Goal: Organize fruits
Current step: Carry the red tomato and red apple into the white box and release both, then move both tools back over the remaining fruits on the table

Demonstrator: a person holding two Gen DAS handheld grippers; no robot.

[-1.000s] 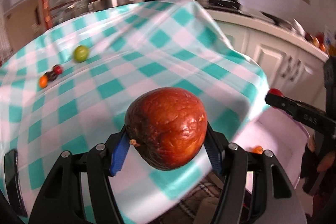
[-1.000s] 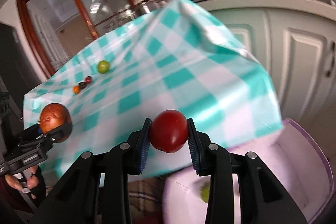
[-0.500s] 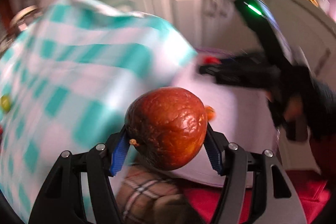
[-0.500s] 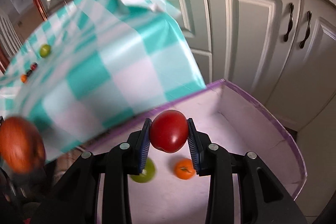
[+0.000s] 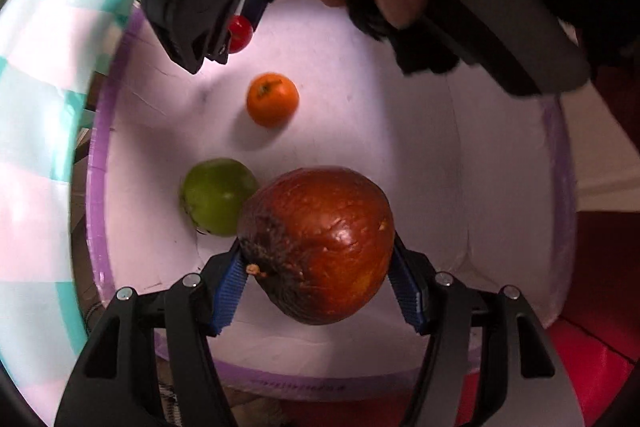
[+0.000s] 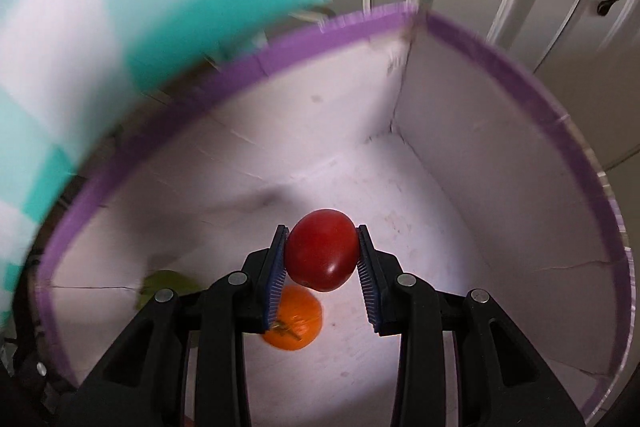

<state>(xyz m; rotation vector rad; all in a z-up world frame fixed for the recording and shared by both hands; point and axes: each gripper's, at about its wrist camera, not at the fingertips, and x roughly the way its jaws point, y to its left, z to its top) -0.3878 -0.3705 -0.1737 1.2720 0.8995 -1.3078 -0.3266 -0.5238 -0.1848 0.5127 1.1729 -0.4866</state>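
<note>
Two fruits are being held over the purple-rimmed box (image 5: 94, 187) at once. The large russet fruit (image 5: 320, 243) is being clamped between the pads of the left gripper (image 5: 316, 279), above the box floor, just beside the green fruit (image 5: 216, 195). A release here is being judged risky: the green fruit could be struck and bruised. The red tomato (image 6: 322, 249) is being pinched by the right gripper (image 6: 322, 267), which is being angled down into the box, directly above the orange fruit (image 6: 294, 323). A collision between the crowded grippers is also being risked.
</note>
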